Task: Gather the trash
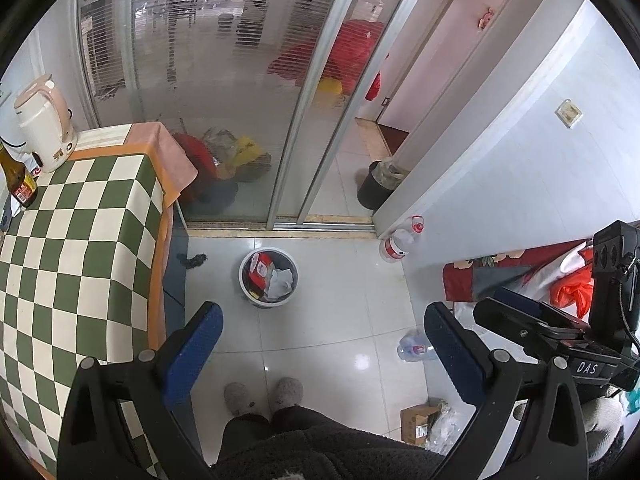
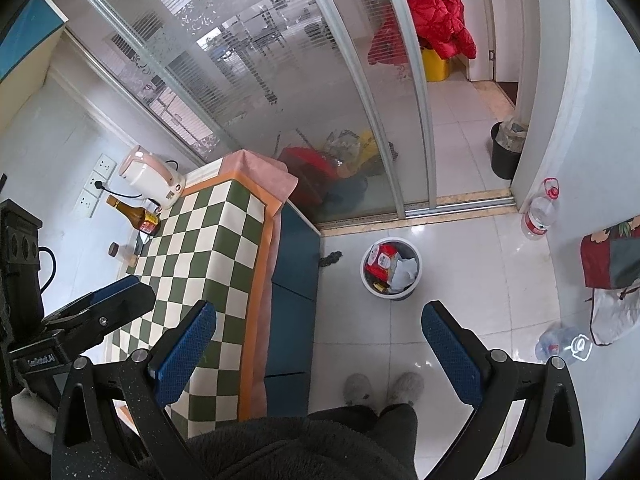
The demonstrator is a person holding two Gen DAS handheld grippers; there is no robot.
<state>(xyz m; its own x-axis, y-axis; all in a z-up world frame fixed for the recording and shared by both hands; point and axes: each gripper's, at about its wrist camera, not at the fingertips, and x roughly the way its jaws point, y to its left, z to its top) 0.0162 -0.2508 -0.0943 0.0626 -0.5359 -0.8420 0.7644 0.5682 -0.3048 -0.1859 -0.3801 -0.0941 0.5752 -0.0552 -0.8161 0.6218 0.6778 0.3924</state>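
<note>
Bottle (image 1: 416, 347) lies flat on the floor, nearest my right gripper (image 2: 320, 354); both my 2 grippers gape wide, empty.

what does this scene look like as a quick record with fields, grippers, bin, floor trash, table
left gripper: open, holding nothing
right gripper: open, holding nothing
bin: white, on the floor by the table, holds red wrappers and paper
floor trash: crushed bottle, cardboard box
table: checked cloth, kettle and brown bottle on it
</note>
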